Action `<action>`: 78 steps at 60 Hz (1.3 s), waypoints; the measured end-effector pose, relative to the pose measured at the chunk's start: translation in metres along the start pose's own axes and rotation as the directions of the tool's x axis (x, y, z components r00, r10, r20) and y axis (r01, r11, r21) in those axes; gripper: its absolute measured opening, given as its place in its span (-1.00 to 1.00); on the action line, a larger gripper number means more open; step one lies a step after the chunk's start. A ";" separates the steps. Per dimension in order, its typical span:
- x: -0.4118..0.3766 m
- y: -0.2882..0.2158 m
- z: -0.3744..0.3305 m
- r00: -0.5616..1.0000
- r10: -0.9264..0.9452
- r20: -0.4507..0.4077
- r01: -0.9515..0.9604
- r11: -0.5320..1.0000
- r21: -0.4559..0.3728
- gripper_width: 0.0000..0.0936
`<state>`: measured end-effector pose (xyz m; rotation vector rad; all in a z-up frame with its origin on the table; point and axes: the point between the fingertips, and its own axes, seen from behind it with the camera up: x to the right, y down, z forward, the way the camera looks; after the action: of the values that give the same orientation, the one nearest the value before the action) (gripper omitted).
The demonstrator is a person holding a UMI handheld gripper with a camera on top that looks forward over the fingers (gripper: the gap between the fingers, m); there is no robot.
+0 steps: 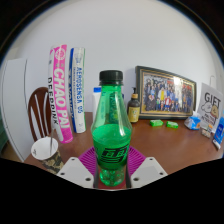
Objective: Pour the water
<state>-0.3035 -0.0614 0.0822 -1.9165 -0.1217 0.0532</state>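
Observation:
A green plastic bottle (112,128) with a black cap stands upright between my fingers, its lower part held between the two magenta pads (88,161). My gripper (112,170) is shut on the bottle, and the bottle's base hangs clear of the brown table (170,145). A white paper cup (45,150) stands on the table to the left of the fingers, with a crinkled clear wrapper beside it.
Tall pink and white boxes (66,105) lean against the wall behind the cup. A framed photo (166,95) stands at the back right. A small yellow bottle (133,108), green items (170,123) and a "GIFT" box (209,108) lie to the right.

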 end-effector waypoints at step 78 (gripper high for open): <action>0.069 -0.024 -0.261 0.980 -0.028 -0.198 -0.037 0.947 -0.318 0.82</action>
<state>-0.2107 -0.2892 0.1950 -2.2346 0.0120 -0.1671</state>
